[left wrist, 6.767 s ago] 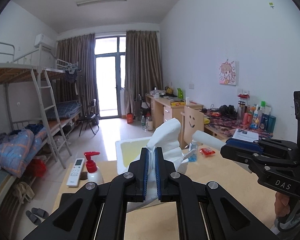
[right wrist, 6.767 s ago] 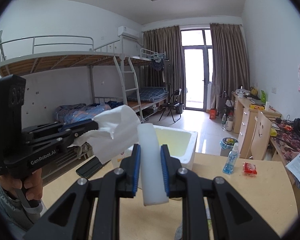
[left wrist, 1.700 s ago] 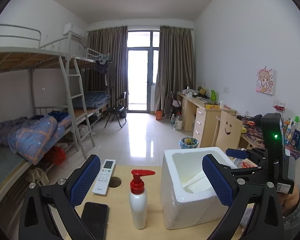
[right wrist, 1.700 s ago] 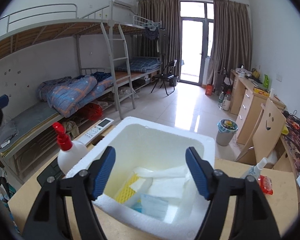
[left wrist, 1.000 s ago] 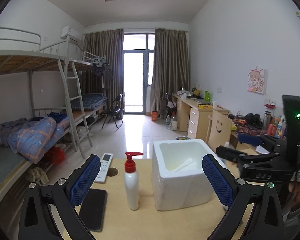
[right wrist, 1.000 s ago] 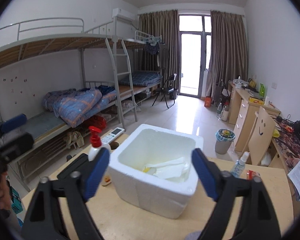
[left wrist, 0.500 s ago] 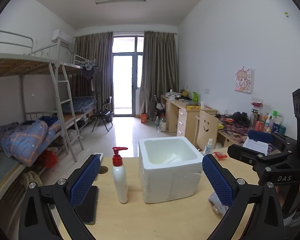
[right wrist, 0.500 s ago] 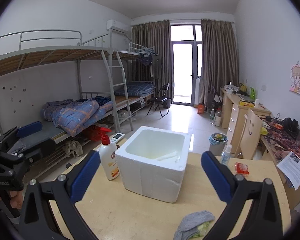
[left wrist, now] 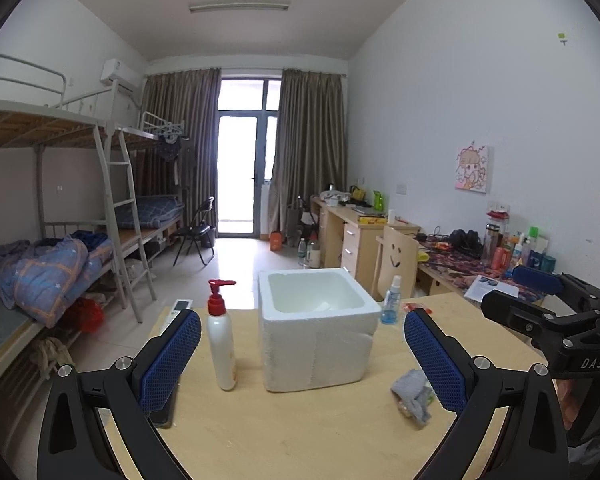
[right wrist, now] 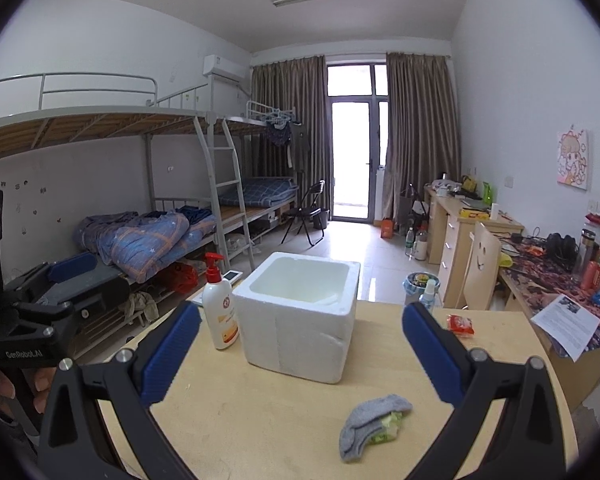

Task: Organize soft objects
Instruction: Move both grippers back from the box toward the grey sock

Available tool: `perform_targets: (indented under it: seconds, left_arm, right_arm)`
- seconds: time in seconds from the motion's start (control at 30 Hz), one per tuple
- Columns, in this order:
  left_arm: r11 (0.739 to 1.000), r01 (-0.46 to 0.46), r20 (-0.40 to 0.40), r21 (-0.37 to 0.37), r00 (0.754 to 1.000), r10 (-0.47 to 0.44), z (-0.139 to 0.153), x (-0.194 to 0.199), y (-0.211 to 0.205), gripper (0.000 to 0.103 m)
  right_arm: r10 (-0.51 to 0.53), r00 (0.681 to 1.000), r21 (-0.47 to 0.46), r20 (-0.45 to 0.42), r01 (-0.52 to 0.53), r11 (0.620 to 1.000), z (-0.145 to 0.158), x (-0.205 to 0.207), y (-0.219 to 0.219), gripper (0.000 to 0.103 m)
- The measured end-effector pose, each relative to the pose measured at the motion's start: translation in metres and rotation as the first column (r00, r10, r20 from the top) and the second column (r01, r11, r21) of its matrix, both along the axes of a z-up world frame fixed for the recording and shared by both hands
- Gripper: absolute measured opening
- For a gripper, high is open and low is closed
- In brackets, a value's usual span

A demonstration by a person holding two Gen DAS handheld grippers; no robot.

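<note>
A white foam box (left wrist: 316,322) stands on the wooden table (left wrist: 280,432); it also shows in the right wrist view (right wrist: 298,316). A bit of white material shows inside it. A crumpled grey cloth with green inside (right wrist: 372,418) lies on the table in front of the box, to the right; it also shows in the left wrist view (left wrist: 412,392). My left gripper (left wrist: 300,360) is open and empty, back from the box. My right gripper (right wrist: 300,354) is open and empty, also back from the box.
A white pump bottle with a red top (right wrist: 219,312) stands left of the box. A small spray bottle (left wrist: 390,300) and a red packet (right wrist: 460,325) lie behind and right of it. A remote (left wrist: 176,310) and a dark phone (left wrist: 166,404) lie at the left edge.
Both grippers let go of the white soft items, which now lie in the box. Both have since drawn back from the box, open, bringing the grey cloth into view.
</note>
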State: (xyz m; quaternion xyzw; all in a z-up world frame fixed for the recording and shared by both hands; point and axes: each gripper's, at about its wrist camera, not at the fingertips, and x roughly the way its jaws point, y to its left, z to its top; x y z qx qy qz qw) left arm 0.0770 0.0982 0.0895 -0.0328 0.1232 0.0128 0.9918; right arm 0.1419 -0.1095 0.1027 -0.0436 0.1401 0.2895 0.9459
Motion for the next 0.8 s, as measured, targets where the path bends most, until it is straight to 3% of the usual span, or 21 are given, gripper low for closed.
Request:
perform_targets:
  seconds: [0.3,0.8]
  left_arm:
    - [0.999,0.019,0.043,0.028,0.999,-0.020,-0.009,-0.028,-0.016,0.102]
    - [0.999,0.039,0.066,0.003,0.997,-0.039,-0.044,-0.048,-0.024,0.102]
  right_arm:
    - [-0.020,1.000,0.024,0.008,0.019,1.000,-0.012,-0.019,-0.018,0.102]
    - [-0.042,0.998,0.045,0.043,0.040,0.998,-0.049,-0.056,-0.038,0.102]
